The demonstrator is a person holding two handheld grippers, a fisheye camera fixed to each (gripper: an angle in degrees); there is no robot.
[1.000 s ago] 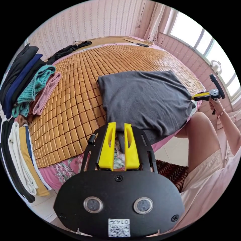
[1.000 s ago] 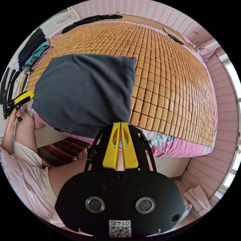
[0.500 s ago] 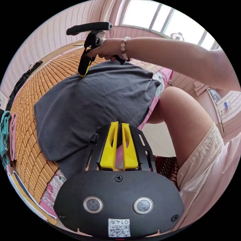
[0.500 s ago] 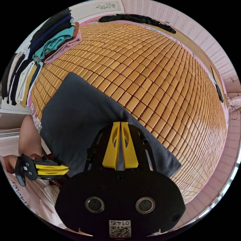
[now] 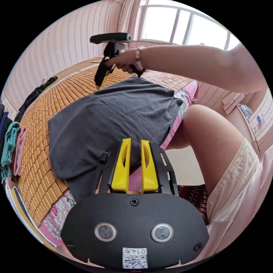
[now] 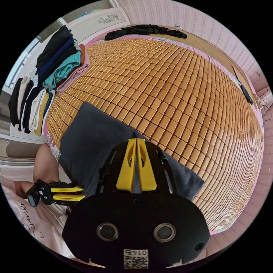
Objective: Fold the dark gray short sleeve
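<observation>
Your dark gray short sleeve lies folded on the bamboo mat of the bed, near the edge closest to you, with one end drooping over the floral pink bedding. In the left gripper view, your left tool has its yellow jaws standing slightly apart with a gap between them, just off the shirt's near edge; nothing is pressed between them, and pink bedding shows through the gap. The black housing hides what lies directly under that tool. In the right gripper view, your right tool has its jaws drawn together over the shirt, and a thin strip of gray shows in the slit between them, so it looks pinched on the fabric, though the tips sit so close that the exact hold is hard to make out. From the left gripper view that same tool appears at the shirt's far side, its tips down at the cloth, held by your hand; whether it touches the mat there cannot be told. The left tool also shows low in the right gripper view, jaws parted, beside your knee. Stacks of folded clothes sit along the mat's far side, partly cut off by the frame edge, and a black garment lies at the head of the bed.
</observation>
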